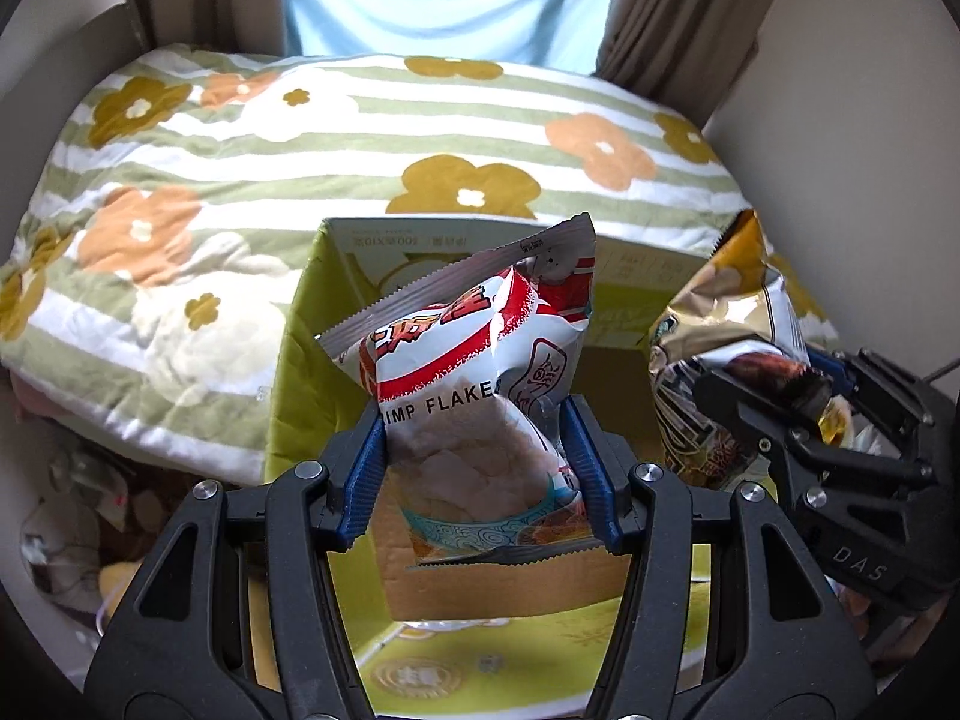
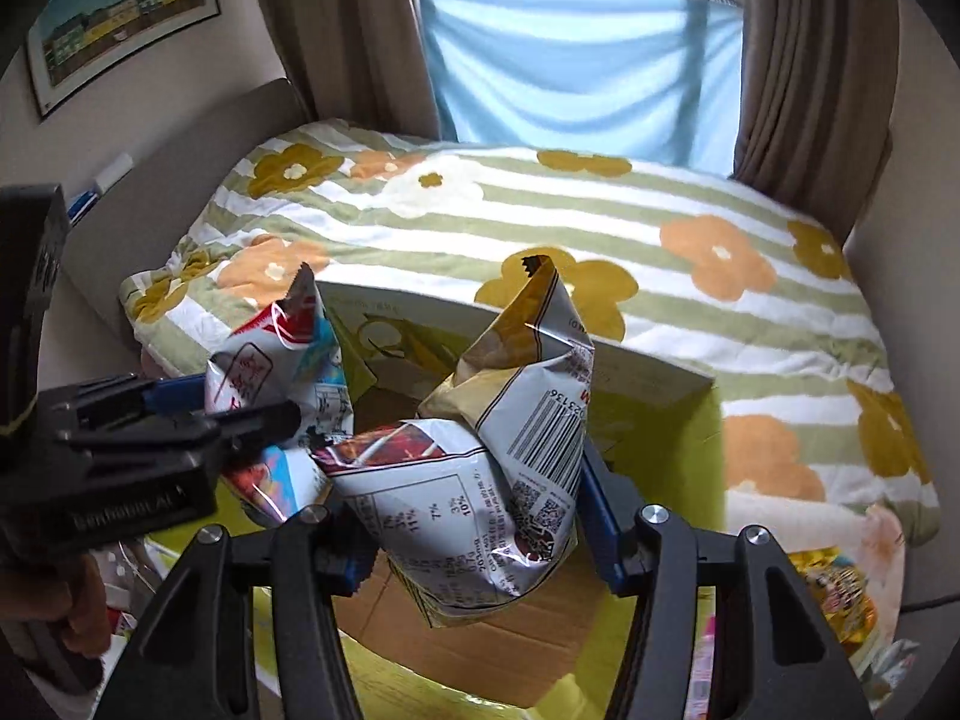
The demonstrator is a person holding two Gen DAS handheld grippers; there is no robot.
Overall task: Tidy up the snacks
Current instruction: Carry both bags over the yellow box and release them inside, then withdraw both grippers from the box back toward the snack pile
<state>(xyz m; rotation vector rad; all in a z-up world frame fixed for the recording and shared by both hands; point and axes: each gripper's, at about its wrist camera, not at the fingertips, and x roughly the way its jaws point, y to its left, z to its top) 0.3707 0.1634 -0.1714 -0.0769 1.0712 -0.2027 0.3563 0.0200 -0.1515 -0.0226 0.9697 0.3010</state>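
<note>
My left gripper [image 1: 477, 468] is shut on a red-and-white shrimp flakes bag [image 1: 474, 372], held upright over an open green cardboard box [image 1: 300, 360]. My right gripper [image 2: 474, 516] is shut on a gold-and-white snack bag [image 2: 480, 468] with a barcode, also over the box [image 2: 660, 378]. The two bags hang side by side. The right gripper [image 1: 804, 420] and its gold bag [image 1: 708, 330] show at the right of the left wrist view. The left gripper [image 2: 240, 414] and shrimp flakes bag [image 2: 270, 360] show at the left of the right wrist view.
The box stands against a bed with a green striped floral quilt [image 1: 360, 150]. A window with a blue cloth [image 2: 570, 60] and brown curtains is behind. More snack packets [image 2: 840, 594] lie at the lower right, and clutter [image 1: 78, 510] lies at the lower left.
</note>
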